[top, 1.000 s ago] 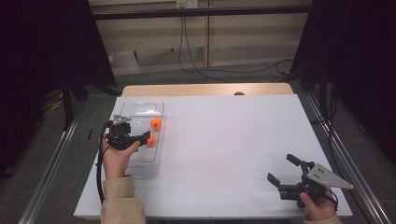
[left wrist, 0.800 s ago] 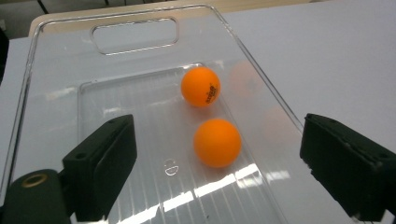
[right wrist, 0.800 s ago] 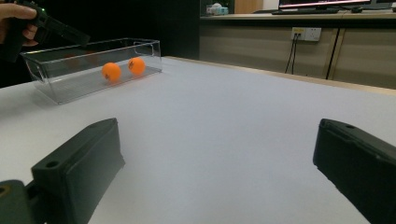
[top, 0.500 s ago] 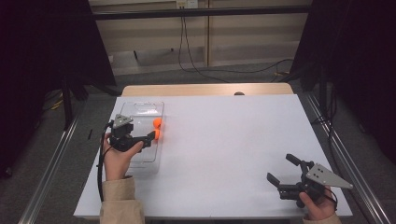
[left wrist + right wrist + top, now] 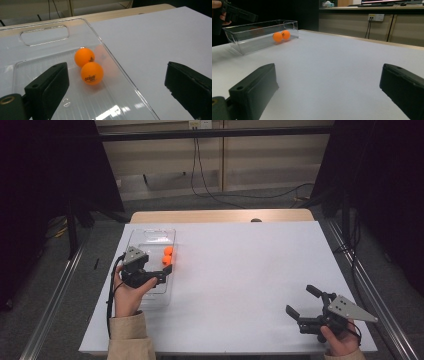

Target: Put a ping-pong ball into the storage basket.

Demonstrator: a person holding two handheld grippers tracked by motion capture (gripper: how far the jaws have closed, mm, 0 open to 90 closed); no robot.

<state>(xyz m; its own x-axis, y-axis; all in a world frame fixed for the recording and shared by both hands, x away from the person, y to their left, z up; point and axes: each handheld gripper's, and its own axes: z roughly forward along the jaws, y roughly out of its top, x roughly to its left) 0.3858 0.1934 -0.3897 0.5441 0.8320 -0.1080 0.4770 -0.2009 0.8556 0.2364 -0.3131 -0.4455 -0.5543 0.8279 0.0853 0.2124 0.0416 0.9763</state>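
A clear plastic bin (image 5: 150, 233) stands at the table's left with two orange balls (image 5: 167, 255) resting together against its right wall. In the left gripper view the balls (image 5: 88, 66) lie on the bin's ribbed floor (image 5: 37, 62), just beyond the jaws. My left gripper (image 5: 164, 275) hovers over the bin's near end; its jaws have just been opening and stand wide with nothing between them (image 5: 116, 83). My right gripper (image 5: 301, 301) rests at the table's near right corner, open and empty (image 5: 327, 92), facing the bin (image 5: 249, 37) and balls (image 5: 281, 35).
White table surface (image 5: 250, 270) stretches between the two grippers. A wooden strip (image 5: 220, 216) runs along the far edge. Metal rails flank the table on both sides, with cables on the floor behind.
The left gripper let go of an orange ball, which now lies beside the other in the bin. Its jaws have widened and the hand drew back slightly. The right gripper stayed still.
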